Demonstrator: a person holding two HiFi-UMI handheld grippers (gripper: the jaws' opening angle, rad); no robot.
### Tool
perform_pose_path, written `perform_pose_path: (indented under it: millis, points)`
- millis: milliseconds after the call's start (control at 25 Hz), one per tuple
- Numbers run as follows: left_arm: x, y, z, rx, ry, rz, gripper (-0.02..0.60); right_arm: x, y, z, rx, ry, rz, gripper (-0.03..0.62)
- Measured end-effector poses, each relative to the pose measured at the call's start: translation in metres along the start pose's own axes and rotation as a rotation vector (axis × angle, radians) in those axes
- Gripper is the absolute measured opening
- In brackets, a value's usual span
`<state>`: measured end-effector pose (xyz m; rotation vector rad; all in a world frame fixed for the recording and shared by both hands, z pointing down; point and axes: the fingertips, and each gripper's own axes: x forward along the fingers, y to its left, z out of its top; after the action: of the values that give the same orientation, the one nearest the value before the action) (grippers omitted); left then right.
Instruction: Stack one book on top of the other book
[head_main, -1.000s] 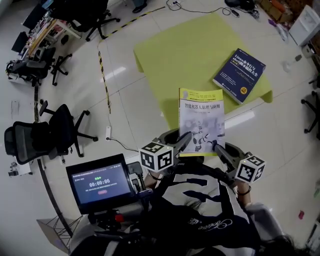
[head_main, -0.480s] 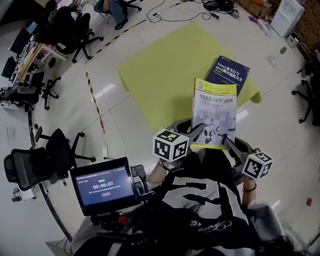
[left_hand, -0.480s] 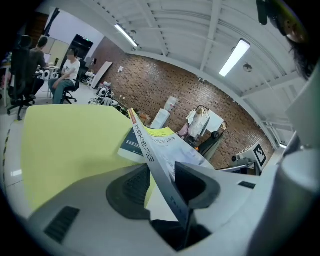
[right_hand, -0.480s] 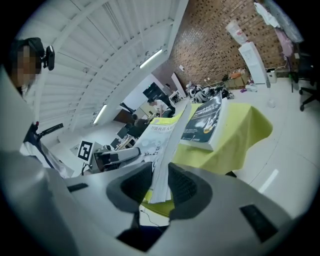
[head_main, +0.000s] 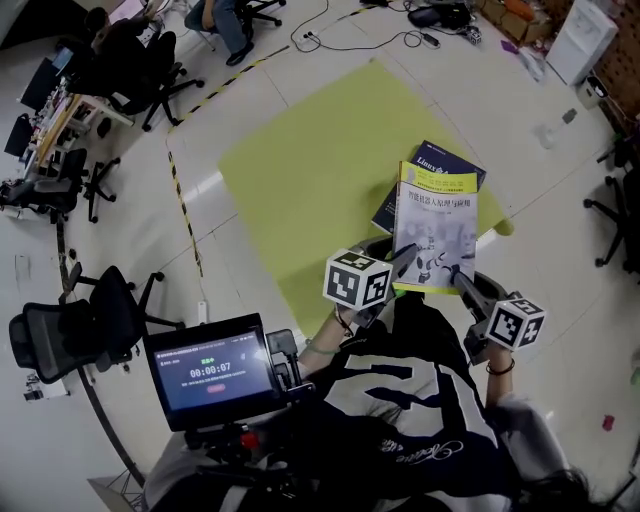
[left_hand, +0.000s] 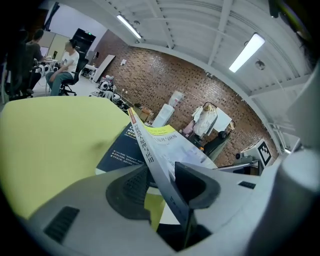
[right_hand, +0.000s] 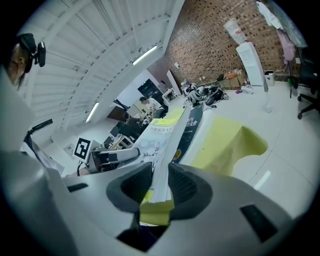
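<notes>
Yellow book (head_main: 437, 225) now overlaps blue book (head_main: 435, 158) — left gripper (head_main: 403, 260), right gripper (head_main: 453, 277) clamped on it.

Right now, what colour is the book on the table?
That book is dark blue, clearest in the head view.

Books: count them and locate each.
2. The yellow book is held by the left claw and right claw; the blue book lies on the table, partly under it. No others visible.

Timer 00:00:07 on the screen (head_main: 208, 368), "Linux" atop the blue book (head_main: 443, 166), Chinese title ending 原理与应用 on the yellow book (head_main: 437, 225)
</notes>
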<state>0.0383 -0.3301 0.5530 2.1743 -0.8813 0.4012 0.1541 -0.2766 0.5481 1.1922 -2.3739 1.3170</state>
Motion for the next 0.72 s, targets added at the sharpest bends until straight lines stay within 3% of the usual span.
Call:
perform_pose_path:
  millis: [200, 440, 720]
  points:
    - [0.041, 0.014, 0.007, -0.042, 0.050, 0.047, 0.156, 0.016, -0.039, 0.017, 0.036, 0.064, 0.000, 0.098]
    - [0.065, 0.034, 0.013, -0.029, 0.106, 0.119, 0.156, 0.038, -0.063, 0.027, 0.050, 0.128, -0.003, 0.097]
    - [0.074, 0.052, 0.007, -0.111, 0.133, 0.142, 0.161, 0.048, -0.076, 0.025, 0.165, 0.114, 0.026, 0.096]
